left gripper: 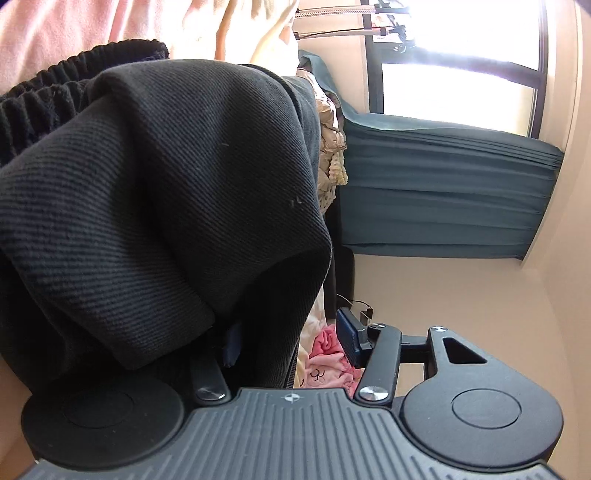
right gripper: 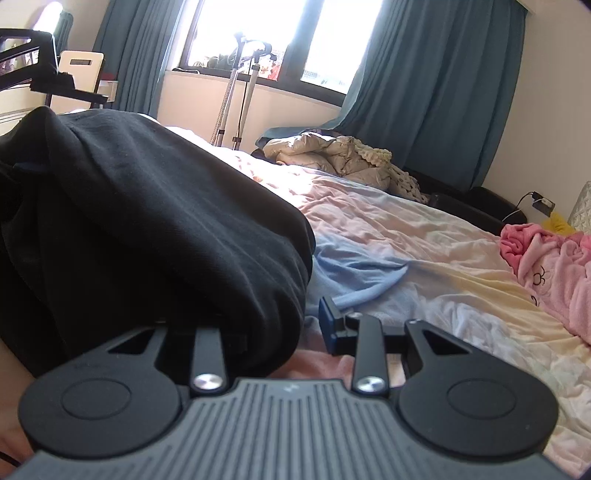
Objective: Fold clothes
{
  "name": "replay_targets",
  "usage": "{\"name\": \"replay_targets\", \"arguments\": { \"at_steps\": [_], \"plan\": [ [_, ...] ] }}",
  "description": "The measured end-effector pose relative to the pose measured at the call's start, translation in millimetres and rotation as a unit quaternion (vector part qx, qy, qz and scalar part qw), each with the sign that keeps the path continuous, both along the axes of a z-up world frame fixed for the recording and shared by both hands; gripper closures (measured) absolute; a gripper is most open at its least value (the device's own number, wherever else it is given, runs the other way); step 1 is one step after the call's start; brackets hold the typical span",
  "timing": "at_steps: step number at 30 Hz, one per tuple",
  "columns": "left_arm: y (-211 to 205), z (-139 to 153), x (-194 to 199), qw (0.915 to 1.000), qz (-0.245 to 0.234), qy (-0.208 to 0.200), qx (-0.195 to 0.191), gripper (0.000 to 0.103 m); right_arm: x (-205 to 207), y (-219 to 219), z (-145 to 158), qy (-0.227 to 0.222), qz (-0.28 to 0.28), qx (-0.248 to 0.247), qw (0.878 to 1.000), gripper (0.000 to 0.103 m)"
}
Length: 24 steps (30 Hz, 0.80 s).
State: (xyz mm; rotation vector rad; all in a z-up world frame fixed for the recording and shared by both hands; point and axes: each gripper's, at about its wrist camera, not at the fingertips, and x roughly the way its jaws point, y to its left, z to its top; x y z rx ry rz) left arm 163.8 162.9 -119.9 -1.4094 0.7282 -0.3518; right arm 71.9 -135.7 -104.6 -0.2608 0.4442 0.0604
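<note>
Both grippers sit wide open with black garment [right gripper: 155,221] draped over each one's left finger only: left gripper [left gripper: 291,347] has the dark fabric [left gripper: 159,206] bunched across its left side, right gripper [right gripper: 284,328] likewise, right blue pad [right gripper: 328,317] bare above the pastel bedsheet [right gripper: 406,258], nothing clamped.

A home bedroom, lit by daylight. A bed with a rumpled pastel sheet [right gripper: 388,229] fills the right wrist view, a pink fleece garment [right gripper: 554,273] lying at 3 o'clock and a beige quilted jacket [right gripper: 332,151] heaped at 12 o'clock. Teal curtains [right gripper: 436,85] frame a bright window [right gripper: 258,26] at 12 o'clock. A wall socket with a plugged charger [right gripper: 541,203] sits at 2 o'clock.
</note>
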Motion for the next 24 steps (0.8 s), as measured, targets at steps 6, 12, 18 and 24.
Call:
{"name": "replay_targets", "arguments": {
  "at_steps": [6, 12, 18, 24],
  "plan": [
    [6, -1, 9, 0.9998, 0.022, 0.002, -0.001, 0.048, -1, 1, 1, -0.004, 0.000, 0.012, 1.000, 0.068],
    [11, 16, 5, 0.9985, 0.041, -0.031, 0.021, 0.041, -2, -2, 1, -0.005, 0.004, 0.031, 0.999, 0.073],
    [-2, 18, 22, 0.9971, 0.030, -0.039, 0.059, 0.027, -7, -1, 9, -0.021, 0.013, 0.063, 0.998, 0.085],
    [-10, 24, 28, 0.9934, 0.031, -0.031, 0.106, 0.046, -8, -1, 12, -0.021, 0.014, 0.074, 0.997, 0.085]
  ]
}}
